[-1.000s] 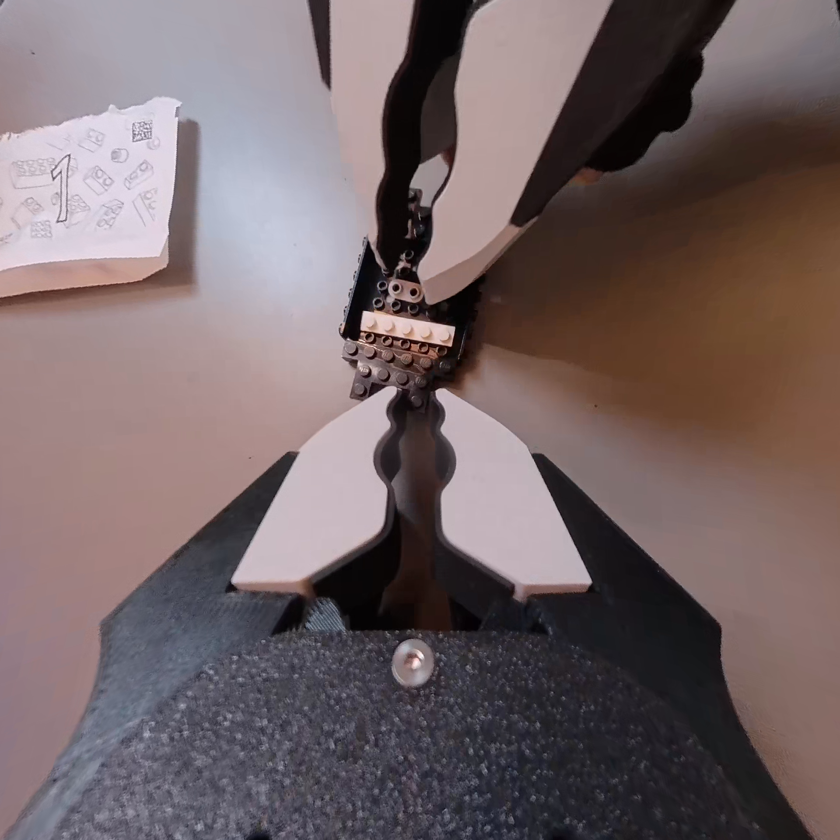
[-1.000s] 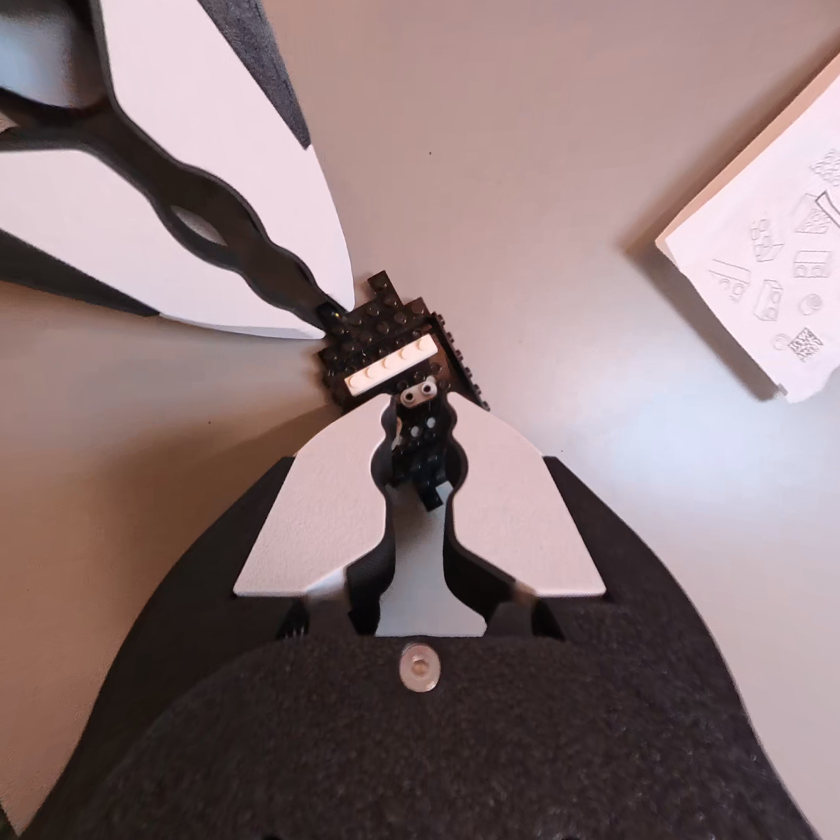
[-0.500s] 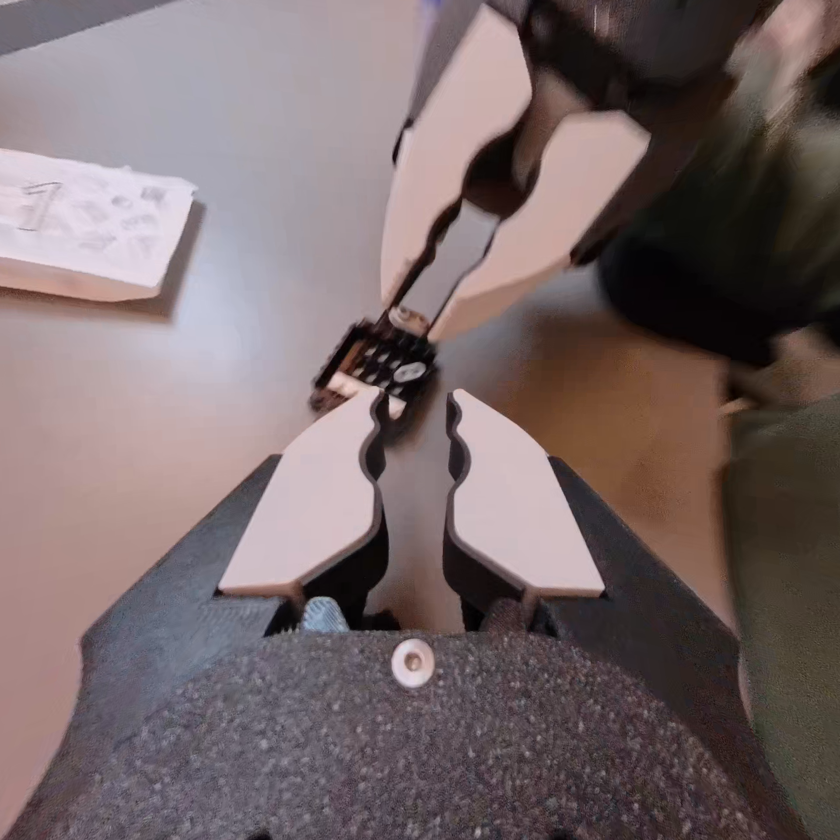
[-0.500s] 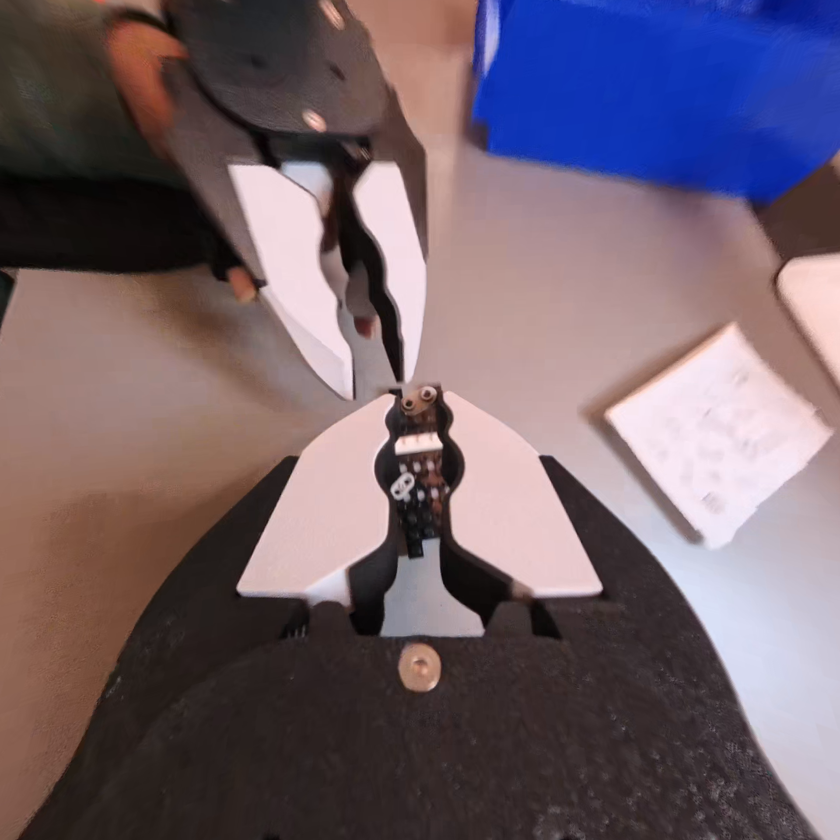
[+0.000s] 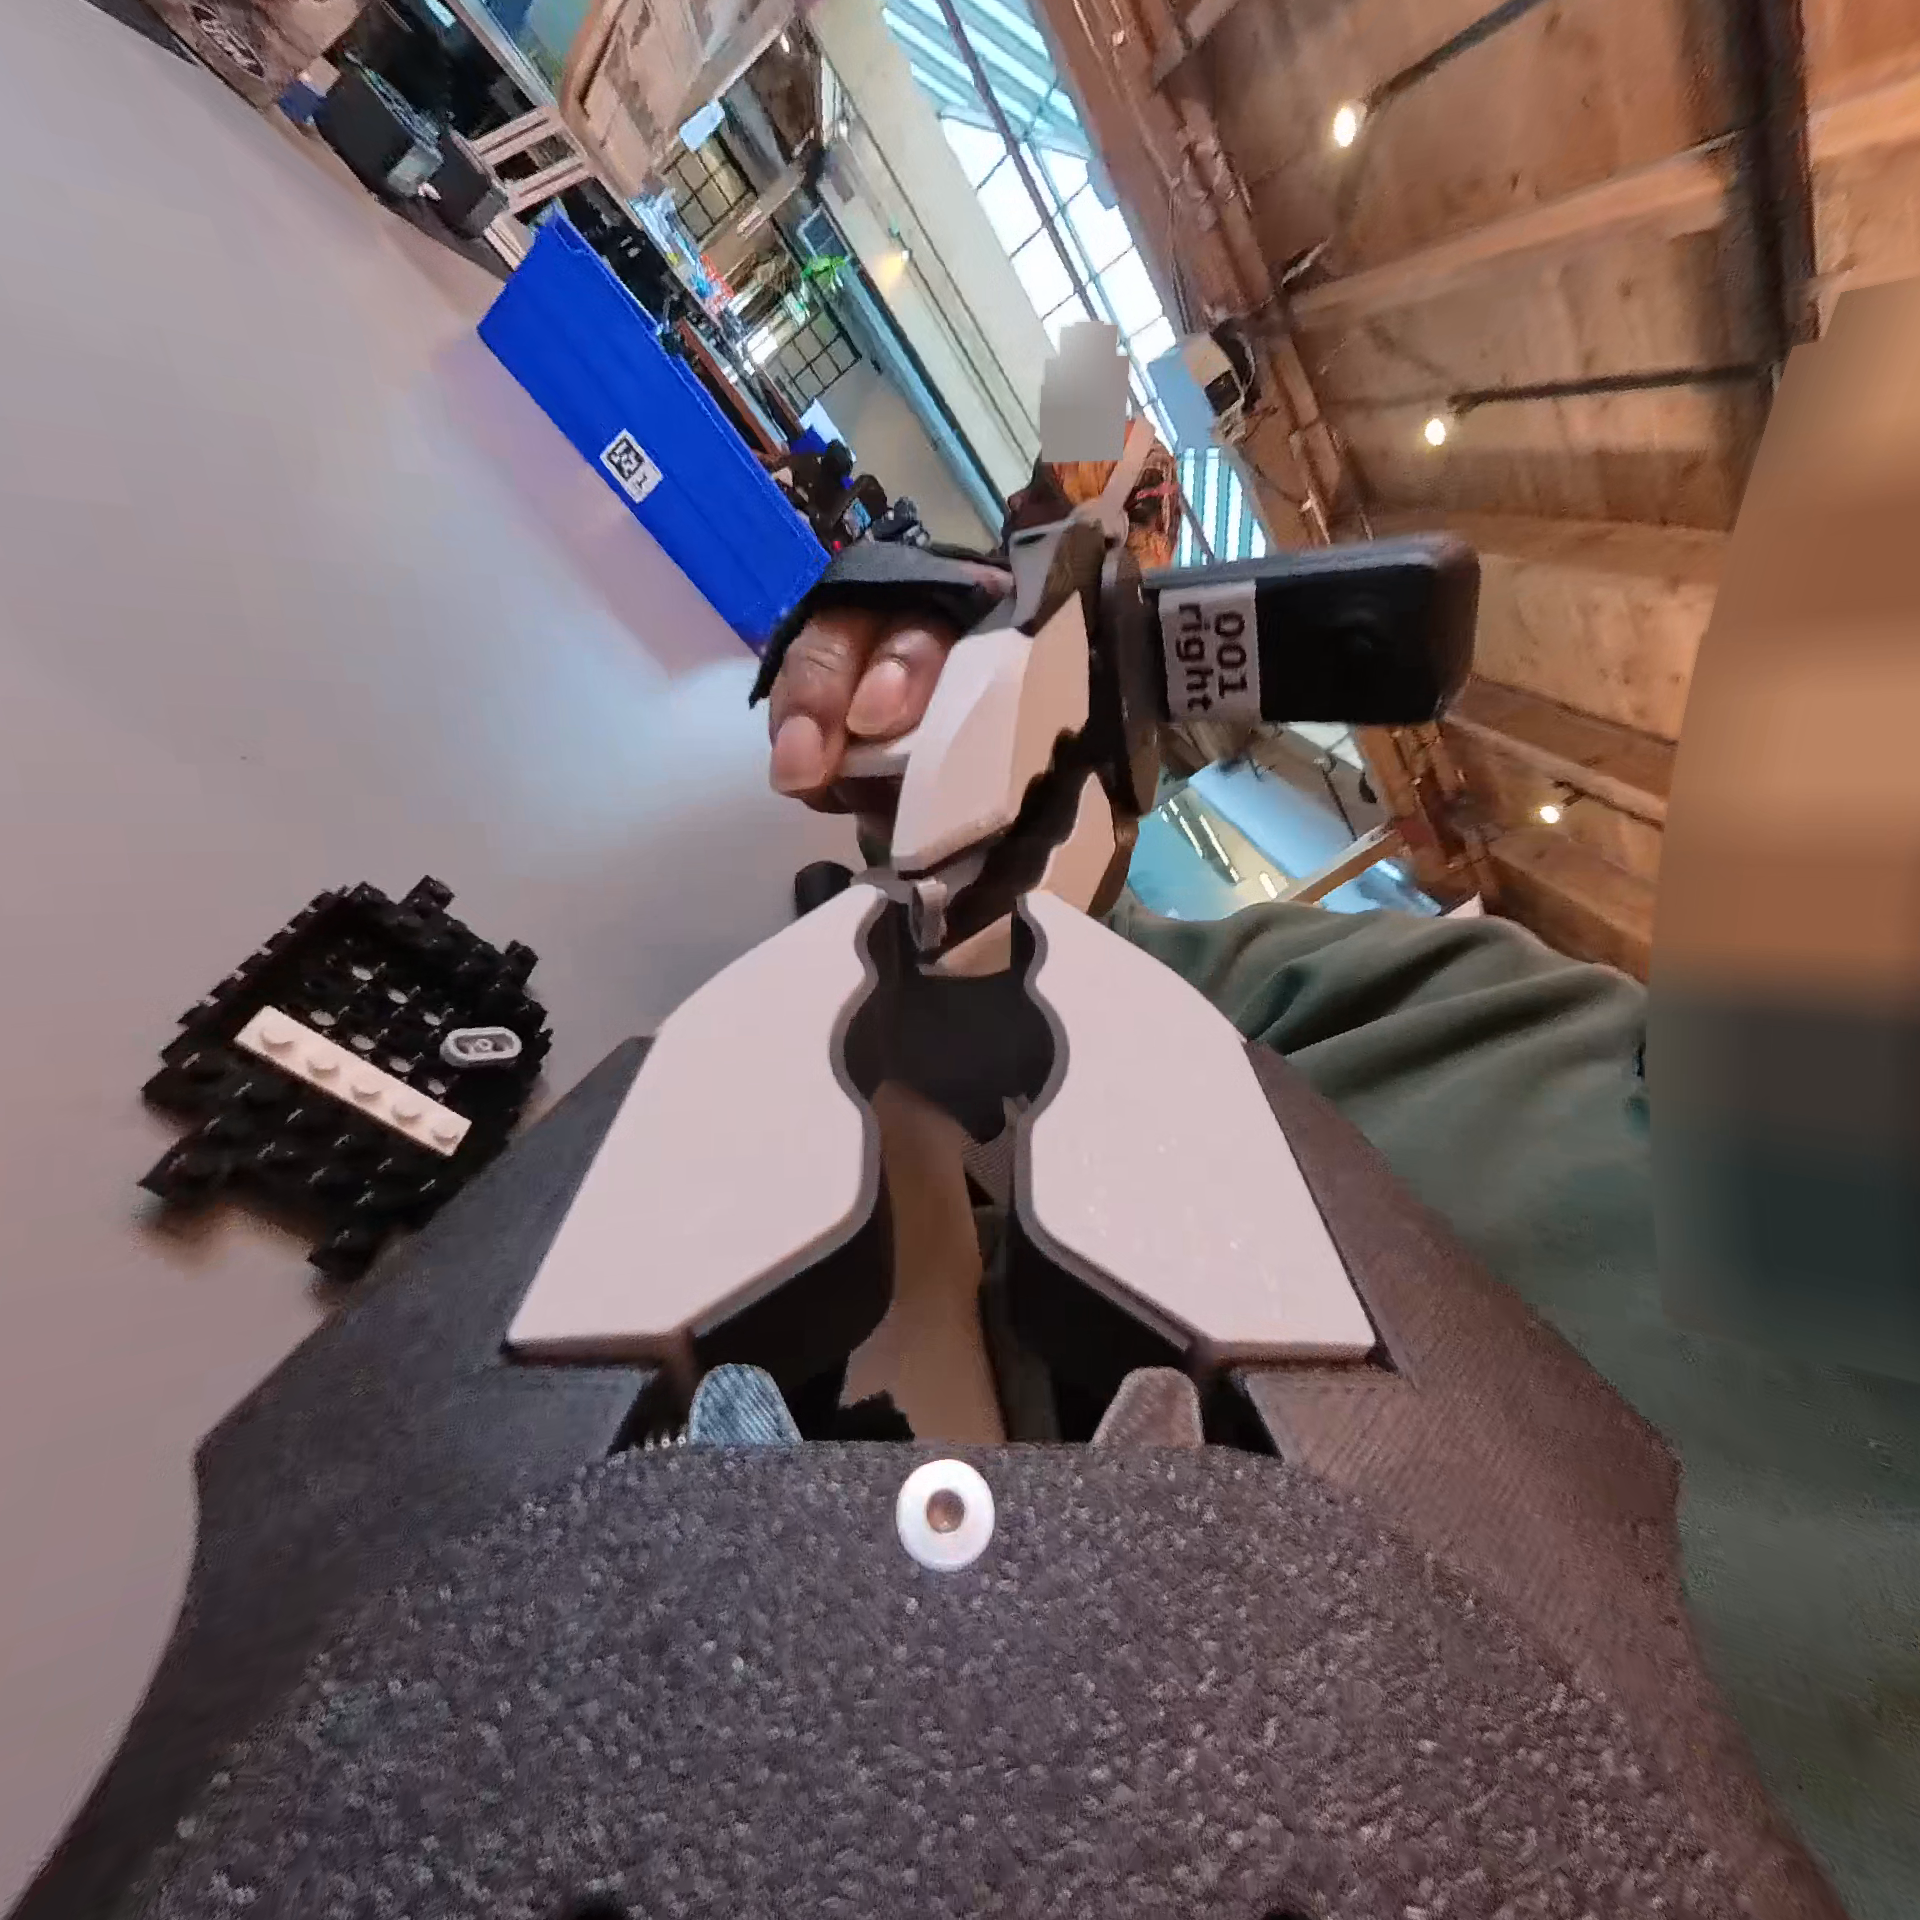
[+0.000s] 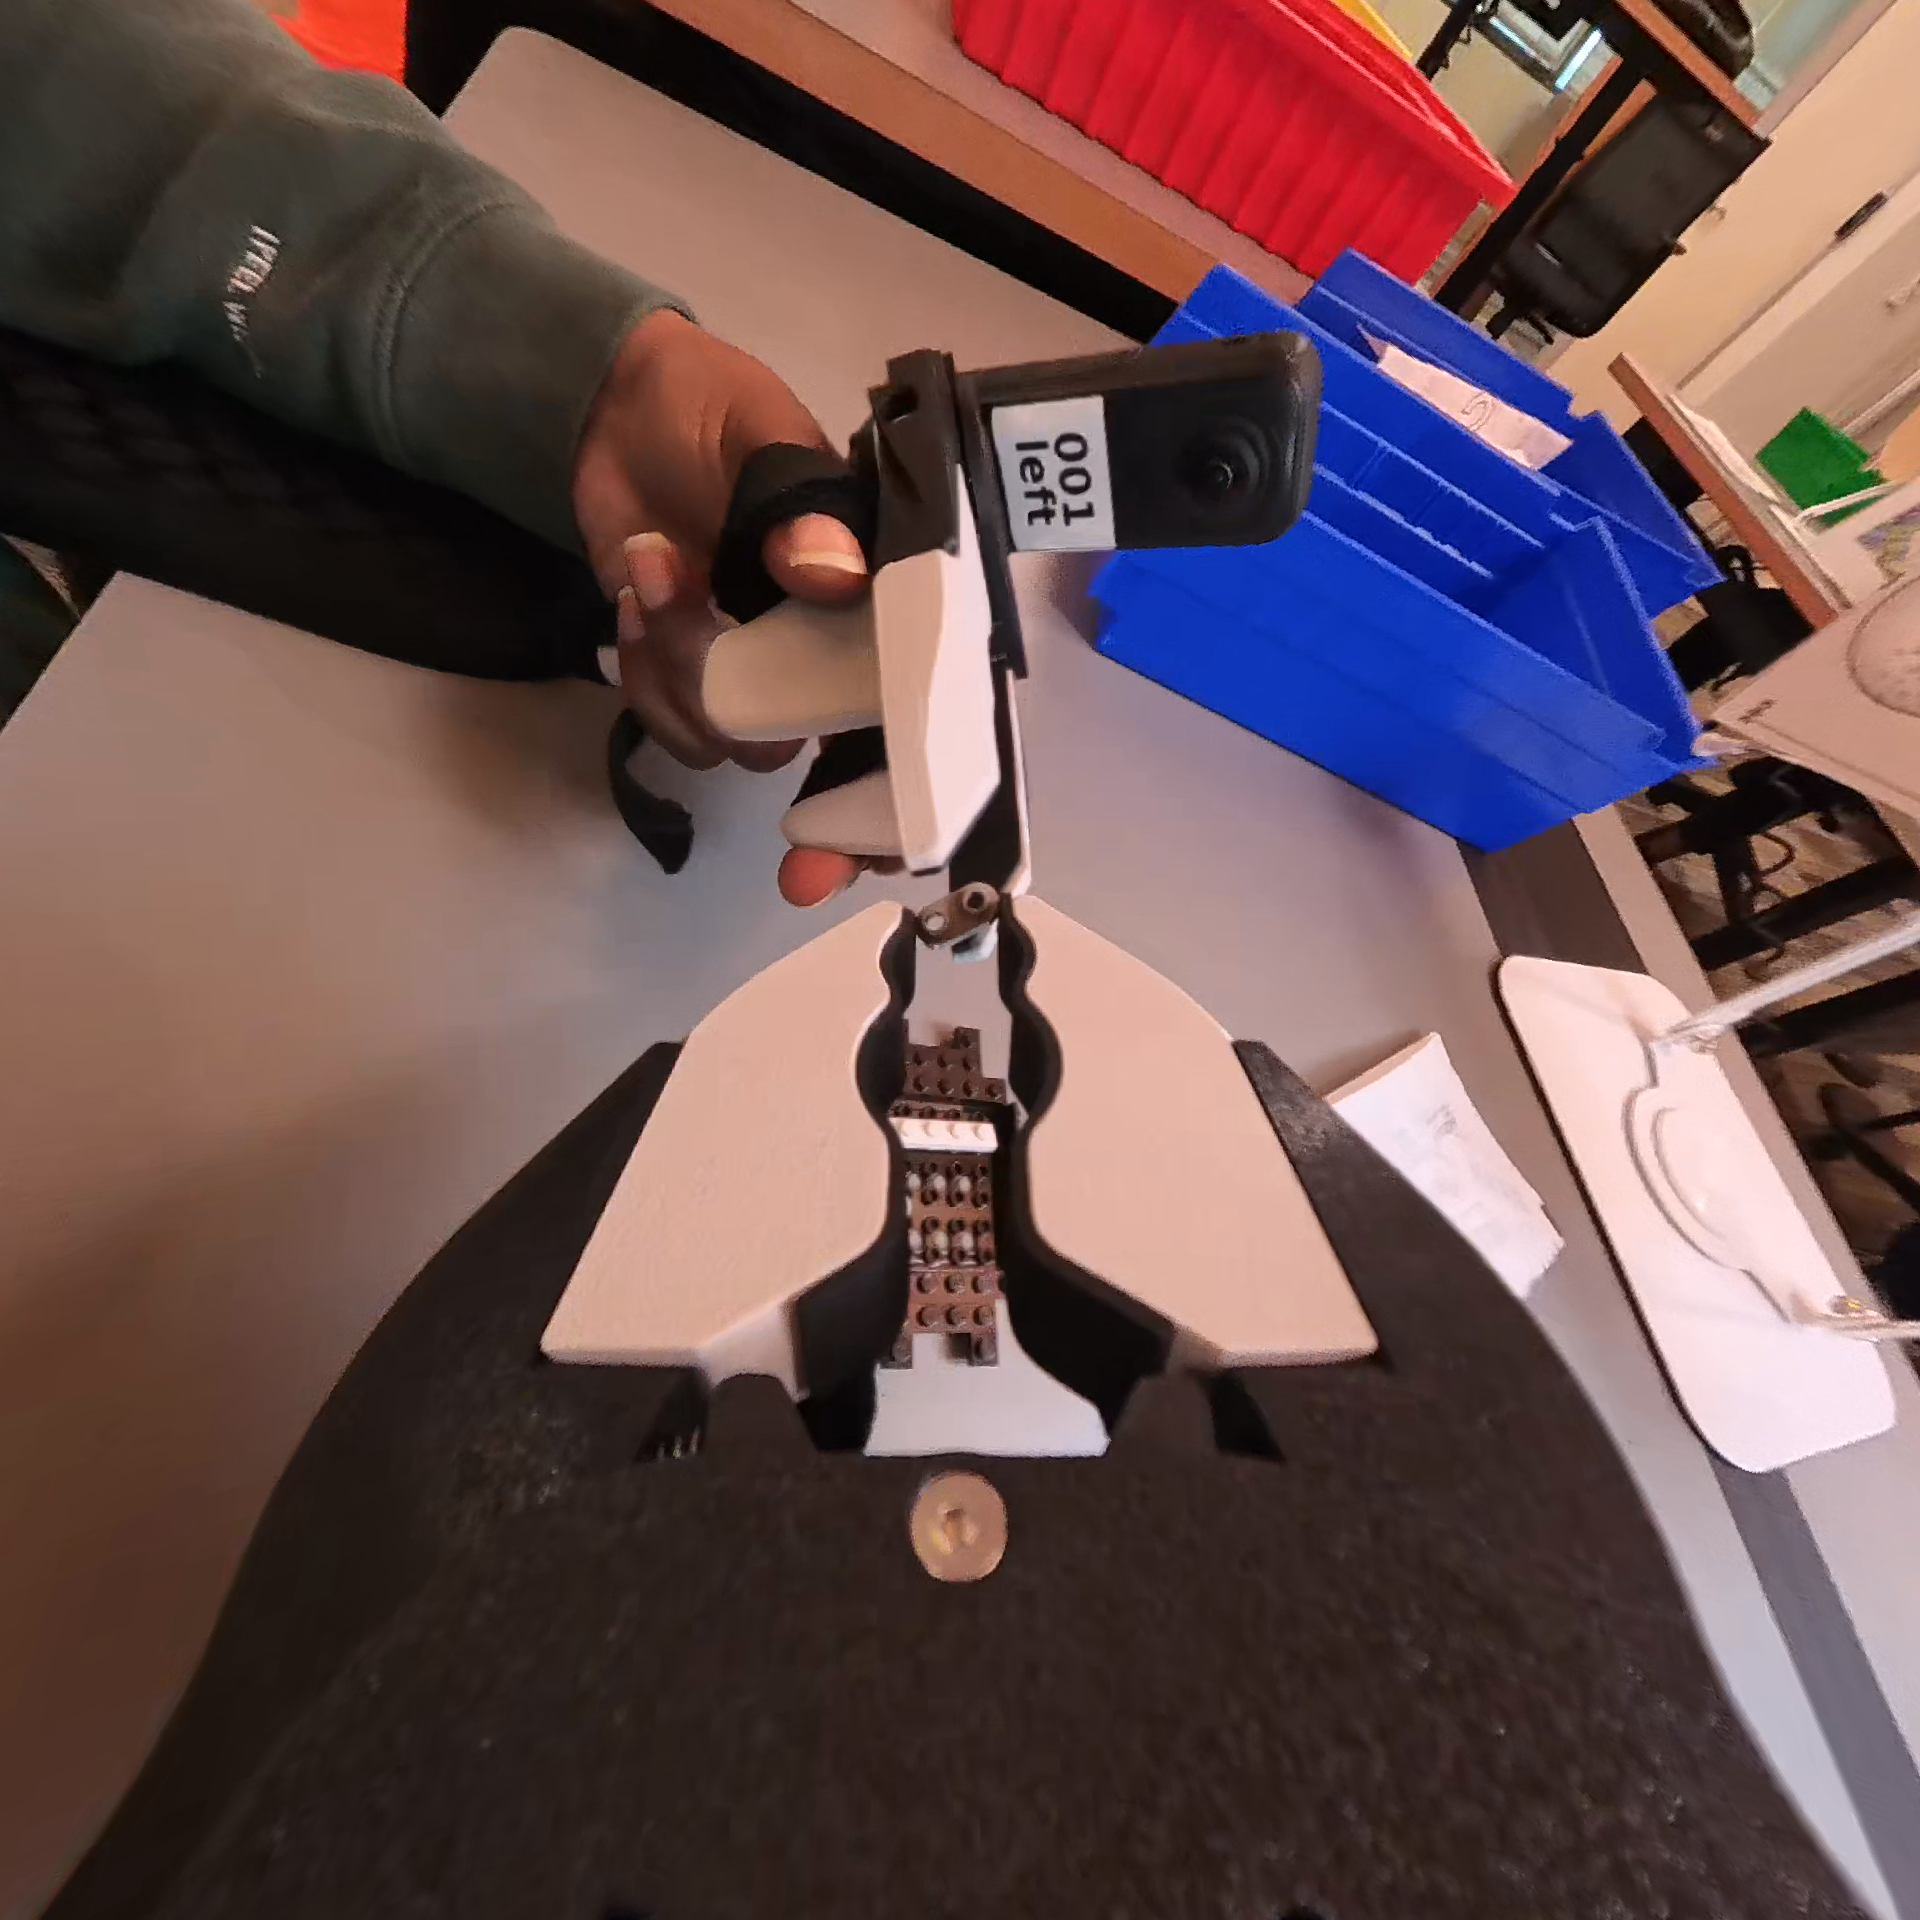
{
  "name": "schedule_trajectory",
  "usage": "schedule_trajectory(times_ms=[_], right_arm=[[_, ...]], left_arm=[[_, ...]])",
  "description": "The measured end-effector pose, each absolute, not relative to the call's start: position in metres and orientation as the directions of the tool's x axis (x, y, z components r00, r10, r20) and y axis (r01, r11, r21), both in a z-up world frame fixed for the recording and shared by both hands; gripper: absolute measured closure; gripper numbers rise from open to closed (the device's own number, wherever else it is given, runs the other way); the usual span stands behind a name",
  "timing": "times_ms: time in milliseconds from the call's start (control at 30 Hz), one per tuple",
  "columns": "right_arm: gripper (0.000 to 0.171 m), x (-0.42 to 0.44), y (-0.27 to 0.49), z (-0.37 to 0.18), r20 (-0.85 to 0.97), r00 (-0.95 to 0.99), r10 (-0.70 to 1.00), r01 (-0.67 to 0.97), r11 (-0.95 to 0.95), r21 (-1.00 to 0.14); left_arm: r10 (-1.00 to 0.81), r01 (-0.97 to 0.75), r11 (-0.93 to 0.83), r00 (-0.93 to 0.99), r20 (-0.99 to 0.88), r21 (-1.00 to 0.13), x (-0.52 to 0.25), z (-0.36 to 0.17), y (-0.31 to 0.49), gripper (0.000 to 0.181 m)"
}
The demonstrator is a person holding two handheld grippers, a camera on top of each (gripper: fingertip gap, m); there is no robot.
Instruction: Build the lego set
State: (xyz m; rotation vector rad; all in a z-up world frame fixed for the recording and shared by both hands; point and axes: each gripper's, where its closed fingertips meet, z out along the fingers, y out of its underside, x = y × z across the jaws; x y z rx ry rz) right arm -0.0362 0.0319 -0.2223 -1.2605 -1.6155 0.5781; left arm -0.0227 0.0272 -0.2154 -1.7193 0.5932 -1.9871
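A small grey lego piece sits between my right gripper's fingertips, which are shut on it in the air. My left gripper faces it tip to tip, jaws a little apart, with the same piece between its tips, nearer its left finger. The black lego assembly lies flat on the table to the left, carrying a white strip plate and a grey rounded piece. It also shows through the right gripper's gap, below it.
Blue bins stand at the table's far side, with a red bin beyond. A white paper bag and a white tray lie to the right. The person's green sleeve and hands hold both grippers. My left and right fingertips are right by each other.
Both grippers have lifted off the assembly and tilted up to face each other. The left gripper let go and opened. The assembly now lies alone on the table.
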Motion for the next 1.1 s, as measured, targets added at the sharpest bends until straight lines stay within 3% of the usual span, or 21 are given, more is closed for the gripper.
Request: schedule_trajectory(times_ms=[100,233,367,467,533,600,700,800,1000,1100], right_arm=[[0.156,-0.036,0.032,-0.222,0.412,0.011,0.911,0.470,0.359,-0.806],[0.156,-0.035,0.038,-0.215,0.417,0.054,0.907,0.445,0.352,-0.823],[0.150,-0.027,0.052,-0.211,0.374,0.129,0.919,0.430,0.288,-0.856],[0.150,-0.020,0.061,-0.208,0.353,0.175,0.919,0.424,0.253,-0.870],[0.150,-0.021,0.063,-0.209,0.348,0.179,0.920,0.426,0.246,-0.871],[0.150,-0.023,0.063,-0.212,0.346,0.175,0.922,0.435,0.243,-0.867],[0.150,-0.026,0.063,-0.219,0.351,0.166,0.922,0.458,0.243,-0.855],[0.150,-0.025,0.061,-0.222,0.350,0.167,0.922,0.469,0.238,-0.851],[0.151,-0.023,0.063,-0.223,0.341,0.173,0.924,0.473,0.226,-0.851],[0.151,-0.023,0.062,-0.225,0.340,0.169,0.925,0.481,0.224,-0.848]], left_arm=[[-0.626,0.039,-0.780,-0.073,0.777,-0.625,-0.022,-0.221,0.028,0.176],[-0.681,0.066,-0.730,0.003,0.732,-0.680,-0.025,-0.216,0.035,0.176],[-0.777,0.084,-0.535,0.341,0.529,-0.840,-0.062,-0.205,0.070,0.177],[-0.573,0.024,-0.285,0.797,0.190,-0.958,-0.156,-0.184,0.124,0.177],[-0.333,0.003,-0.211,0.940,0.074,-0.978,-0.226,-0.168,0.145,0.177],[-0.167,-0.047,-0.285,0.986,0.001,-0.957,-0.279,-0.182,0.161,0.177],[-0.140,-0.019,-0.443,0.989,0.048,-0.896,-0.303,-0.222,0.175,0.170],[-0.195,-0.036,-0.514,0.978,0.075,-0.857,-0.298,-0.245,0.174,0.138],[-0.245,-0.145,-0.492,0.969,-0.024,-0.859,-0.298,-0.250,0.171,0.129],[-0.325,-0.246,-0.494,0.942,-0.085,-0.834,-0.296,-0.257,0.167,0.116]])
